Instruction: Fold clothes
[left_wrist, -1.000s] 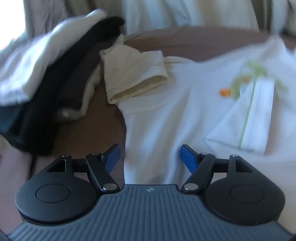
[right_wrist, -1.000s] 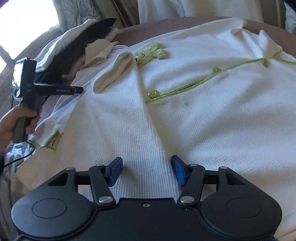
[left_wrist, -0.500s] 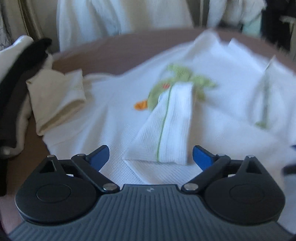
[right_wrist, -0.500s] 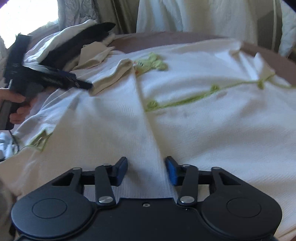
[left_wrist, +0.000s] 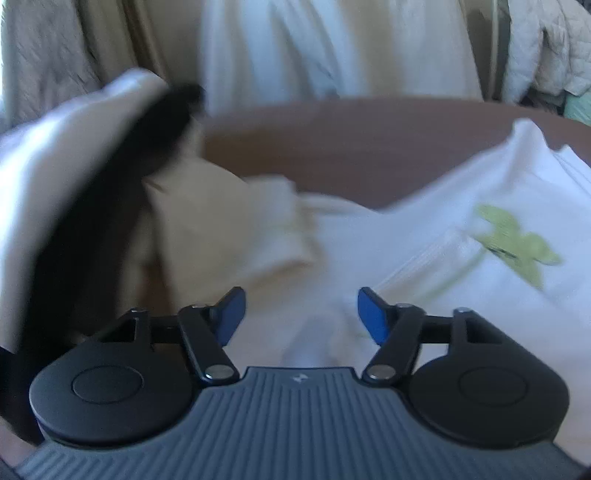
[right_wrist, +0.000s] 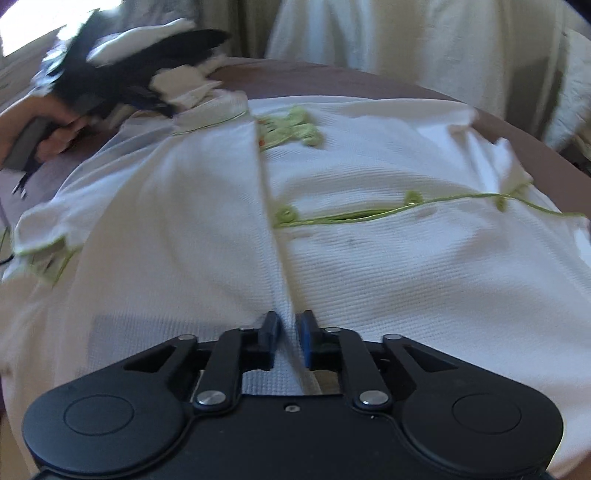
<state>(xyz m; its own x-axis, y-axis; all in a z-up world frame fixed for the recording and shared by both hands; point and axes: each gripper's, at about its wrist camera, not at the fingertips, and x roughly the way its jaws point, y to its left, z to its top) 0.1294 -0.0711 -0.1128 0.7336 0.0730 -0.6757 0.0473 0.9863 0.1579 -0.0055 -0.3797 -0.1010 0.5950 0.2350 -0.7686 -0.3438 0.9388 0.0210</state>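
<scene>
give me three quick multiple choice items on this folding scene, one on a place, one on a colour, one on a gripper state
1. Where is the dark clothes pile in the right wrist view?
A. upper left
B. lower right
C. centre

2. What colour is the trim on the white garment?
A. red
B. green
C. blue

3. How does the right gripper stand?
A. wide open
B. out of view
C. nearly shut on a garment fold

Answers: 1 A, the pile sits at the table's far left, beyond the garment. 2 B, the piping and buttons are light green. 3 C, its blue pads pinch the white fold, while the left gripper is open.
</scene>
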